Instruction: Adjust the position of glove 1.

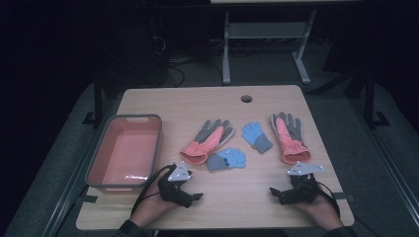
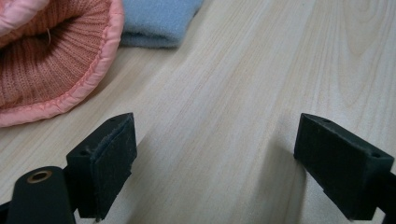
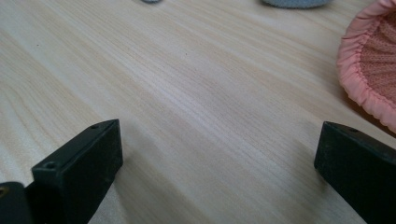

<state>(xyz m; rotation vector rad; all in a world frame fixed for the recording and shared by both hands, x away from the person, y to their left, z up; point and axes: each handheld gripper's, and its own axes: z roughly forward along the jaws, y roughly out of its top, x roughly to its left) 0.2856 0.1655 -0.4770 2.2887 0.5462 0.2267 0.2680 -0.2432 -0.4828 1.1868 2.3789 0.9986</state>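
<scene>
Gloves lie in a row across the table (image 1: 232, 190) ahead of your two grippers; going from your left, a pink bin (image 1: 124, 150) sits beside and just beyond your left gripper (image 1: 190, 193), well clear of its jaws; that gripper rests low on the wood with its jaws spread wide and nothing between them; just ahead of it lies the left pink glove (image 1: 205, 139), its knitted cuff mouth turned toward the jaws and close to the left one in the left gripper view (image 2: 49, 60); touching that cuff on its right is the first small blue glove (image 1: 226, 159); the second small blue glove (image 1: 256, 136) lies farther out, between your two tools; your right gripper (image 1: 279, 193) also sits on the table, jaws wide apart and holding nothing; the right pink glove (image 1: 289, 136) lies just beyond it, cuff toward you, near the right jaw in the right gripper view (image 3: 371, 60).
</scene>
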